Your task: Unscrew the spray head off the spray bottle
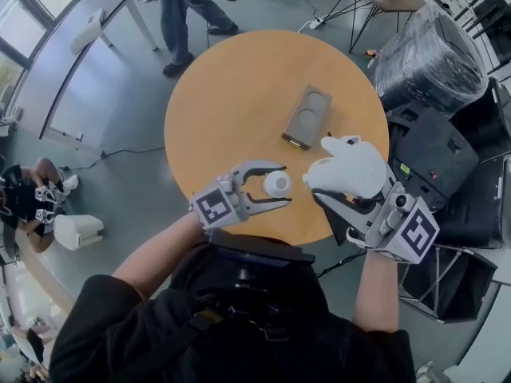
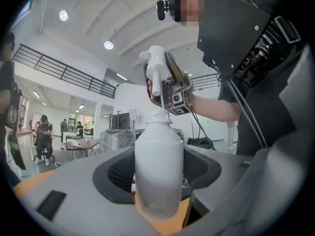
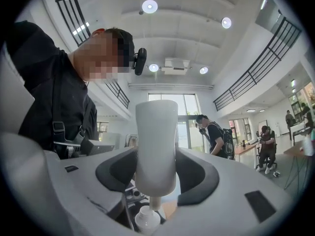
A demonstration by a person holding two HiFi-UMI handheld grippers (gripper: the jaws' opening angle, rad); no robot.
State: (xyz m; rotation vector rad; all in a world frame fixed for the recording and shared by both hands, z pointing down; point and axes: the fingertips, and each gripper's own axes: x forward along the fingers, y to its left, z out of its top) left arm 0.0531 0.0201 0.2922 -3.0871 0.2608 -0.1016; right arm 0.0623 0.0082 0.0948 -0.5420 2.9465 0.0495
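A person at a round wooden surface (image 1: 215, 94) is working a gripper in each hand. The left gripper (image 1: 285, 184) is pinching the white spray bottle (image 2: 158, 171) by its body, its jaws pressing on both sides, and is keeping it upright near the surface's front edge with the neck open. The right gripper (image 1: 327, 183) is clamping the white spray head (image 3: 156, 146) between its jaws, which are standing fairly wide around it. The spray head is hanging clear of the bottle, above and just to the right of the bare neck, the two not touching. A grey rectangular tray (image 1: 307, 116) with two round hollows is lying farther back on the surface, well apart from both grippers. Another person (image 1: 190, 14) is standing on the floor beyond the surface.
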